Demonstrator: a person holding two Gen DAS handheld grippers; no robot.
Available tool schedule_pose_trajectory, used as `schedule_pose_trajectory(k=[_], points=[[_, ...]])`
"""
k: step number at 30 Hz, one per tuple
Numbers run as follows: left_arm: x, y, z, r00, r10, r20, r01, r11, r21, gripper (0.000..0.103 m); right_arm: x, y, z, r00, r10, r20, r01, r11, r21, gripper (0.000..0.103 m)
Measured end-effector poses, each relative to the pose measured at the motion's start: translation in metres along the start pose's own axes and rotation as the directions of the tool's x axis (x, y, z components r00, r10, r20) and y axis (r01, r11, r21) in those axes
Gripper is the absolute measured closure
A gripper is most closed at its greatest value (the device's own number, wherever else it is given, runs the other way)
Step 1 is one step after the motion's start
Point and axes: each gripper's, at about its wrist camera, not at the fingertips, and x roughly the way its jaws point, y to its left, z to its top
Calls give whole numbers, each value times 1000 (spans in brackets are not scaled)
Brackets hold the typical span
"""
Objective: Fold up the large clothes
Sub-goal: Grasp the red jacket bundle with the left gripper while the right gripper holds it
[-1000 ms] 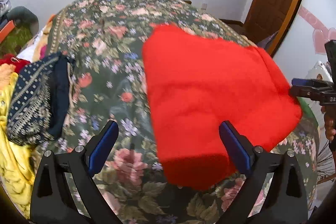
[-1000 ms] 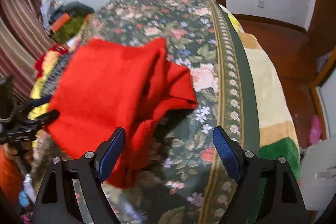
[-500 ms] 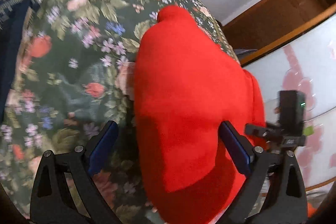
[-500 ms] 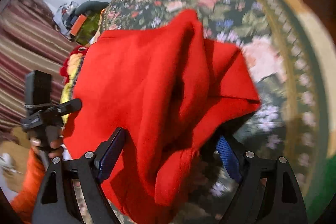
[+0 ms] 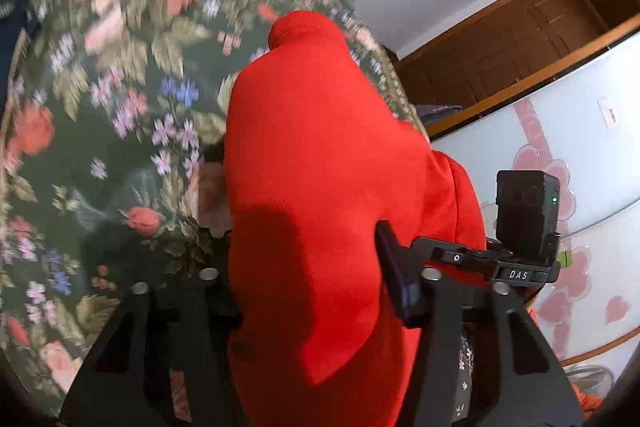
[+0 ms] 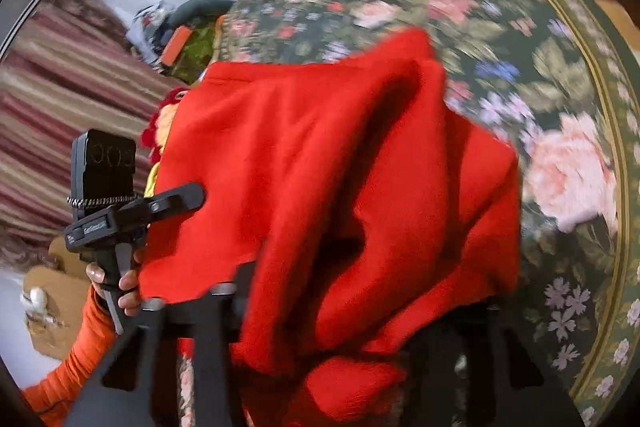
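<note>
A red garment (image 5: 320, 155) lies bunched on the floral bedspread (image 5: 120, 107), its near edge at the bed's front. My left gripper (image 5: 306, 239) straddles that edge with its jaws closing. The cloth fills the gap and hides the left finger, while the right finger (image 5: 394, 263) shows beside it. In the right wrist view the red garment (image 6: 320, 167) drapes over my right gripper (image 6: 352, 267), whose jaws are closing with cloth between them and the fingertips buried. The left gripper (image 6: 180, 195) shows there at the cloth's left edge, held by a hand (image 6: 128, 283).
A wooden door (image 5: 520, 39) and a white wardrobe with pink hearts (image 5: 580, 187) stand beyond the bed's right side. A striped curtain (image 6: 52, 99) and a pile of things (image 6: 180, 43) lie to the left. A dark blue garment (image 5: 8, 27) sits at the far left.
Both grippers have dropped forward onto the near edge of the red garment. Their jaws, wide apart before, have narrowed with the cloth between them.
</note>
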Motion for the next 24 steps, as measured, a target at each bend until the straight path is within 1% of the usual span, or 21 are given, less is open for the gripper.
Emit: schedule_pose_trajectory(k=[1,3,4,5,7,9,12,14,17,20,23,24], points=[[-9,-4,0,1000,-8,16,8,1000,12,57,-2,14,1,1000,-12,7,12,999,-35,73],[-28,-10,2,999,-7,52,5,999,42,60,-3,32,2,1000,-22,19,23,998,-61,77],[-36,-13,2,998,-1,66,-3,998,59,61,-4,40,2,1000,-14,25,16,998,-63,79],[-49,-18,1,996,15,91,-23,996,88,61,-5,52,5,999,-2,38,4,998,-65,79],[-80,-21,2,989,24,144,-42,992,120,62,-7,70,10,998,14,59,-10,997,-77,80],[-108,-19,2,982,20,188,-44,991,126,62,-7,100,19,995,38,93,-27,994,-109,80],[-153,-13,5,965,24,259,-59,990,131,62,-7,142,31,988,82,127,-62,987,-150,82],[-184,-1,11,953,34,302,-74,990,123,62,2,171,41,984,103,142,-76,980,-186,82],[-220,21,13,940,45,338,-84,992,100,62,24,210,53,981,113,157,-74,970,-233,82],[-251,50,17,923,78,377,-115,990,76,62,56,242,67,981,134,143,-96,964,-247,82],[-273,89,26,912,100,397,-123,992,32,62,98,267,84,981,152,120,-119,962,-247,83],[-274,98,28,911,108,398,-126,992,18,62,112,274,90,982,153,111,-122,962,-245,83]])
